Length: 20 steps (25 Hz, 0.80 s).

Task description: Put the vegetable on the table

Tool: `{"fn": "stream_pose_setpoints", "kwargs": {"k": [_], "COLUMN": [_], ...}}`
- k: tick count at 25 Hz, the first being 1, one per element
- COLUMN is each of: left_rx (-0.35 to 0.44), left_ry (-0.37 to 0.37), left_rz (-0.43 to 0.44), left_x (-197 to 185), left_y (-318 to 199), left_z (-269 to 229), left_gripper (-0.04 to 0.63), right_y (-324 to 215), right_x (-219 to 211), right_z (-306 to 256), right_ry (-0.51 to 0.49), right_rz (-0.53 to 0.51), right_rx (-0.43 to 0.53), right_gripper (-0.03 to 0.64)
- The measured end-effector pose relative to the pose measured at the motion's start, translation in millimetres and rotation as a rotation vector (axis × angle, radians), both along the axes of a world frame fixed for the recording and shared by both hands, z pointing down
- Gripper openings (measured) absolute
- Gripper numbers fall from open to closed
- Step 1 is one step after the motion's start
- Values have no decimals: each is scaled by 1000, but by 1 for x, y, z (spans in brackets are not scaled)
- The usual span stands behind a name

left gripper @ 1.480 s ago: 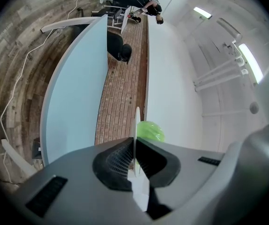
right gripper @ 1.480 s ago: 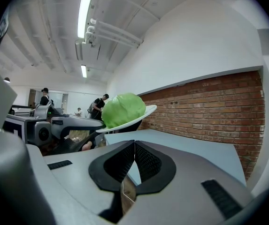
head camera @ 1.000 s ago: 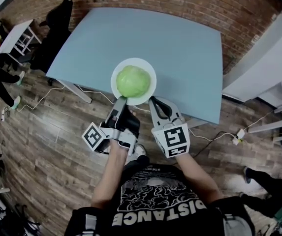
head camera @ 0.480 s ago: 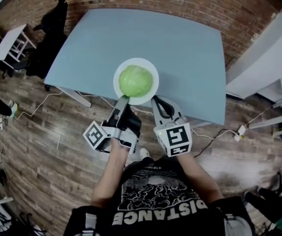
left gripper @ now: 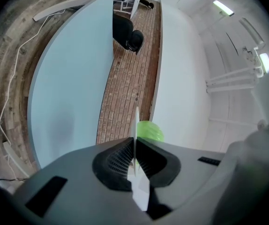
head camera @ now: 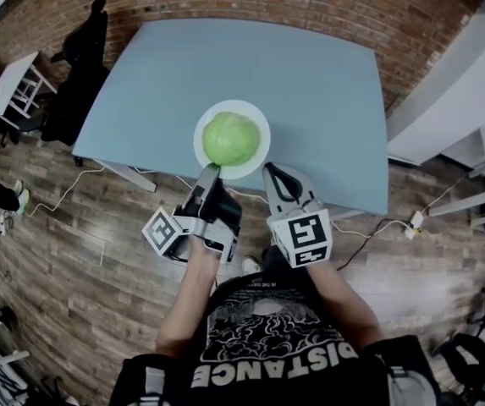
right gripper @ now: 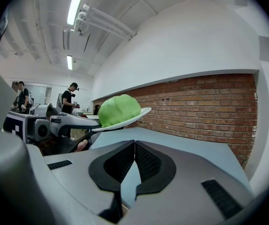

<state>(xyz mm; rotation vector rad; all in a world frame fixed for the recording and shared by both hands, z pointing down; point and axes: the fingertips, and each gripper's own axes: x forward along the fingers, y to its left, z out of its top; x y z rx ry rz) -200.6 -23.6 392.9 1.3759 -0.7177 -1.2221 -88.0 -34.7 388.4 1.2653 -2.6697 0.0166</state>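
A round green cabbage (head camera: 231,139) lies on a white plate (head camera: 259,158), which is held a little above the near edge of the light blue table (head camera: 310,74). My left gripper (head camera: 212,170) is shut on the plate's near rim. In the left gripper view the rim shows edge-on as a thin white line (left gripper: 136,121) between the jaws, with the cabbage (left gripper: 150,131) behind it. My right gripper (head camera: 269,170) is shut with nothing in it, just right of the plate. From the right gripper (right gripper: 134,146) view, the cabbage (right gripper: 119,109) and the tilted plate (right gripper: 140,114) sit up and to the left.
A dark chair (head camera: 77,74) and a small white table (head camera: 13,87) stand to the left of the blue table. White furniture (head camera: 479,108) is on the right. Cables (head camera: 52,184) run over the wooden floor. People (right gripper: 71,97) stand far off.
The plate with the cabbage has stayed almost still in the left gripper. The right gripper has drifted slightly right. The people at the left edge have gone from view.
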Motion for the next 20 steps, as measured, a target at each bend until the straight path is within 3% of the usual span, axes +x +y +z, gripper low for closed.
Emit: {"fn": "stream_pose_setpoints", "kwargs": {"k": [20], "left_rx": [-5], "left_ry": [-24], "left_rz": [55], "left_x": [23], "left_y": [-69], "left_z": [14], "left_gripper": [12], "right_y": [-71], "right_x": [20], "right_z": [11], "right_ry": [-13], "right_rz": [43], "right_rx": [-12], "right_gripper": [9]}}
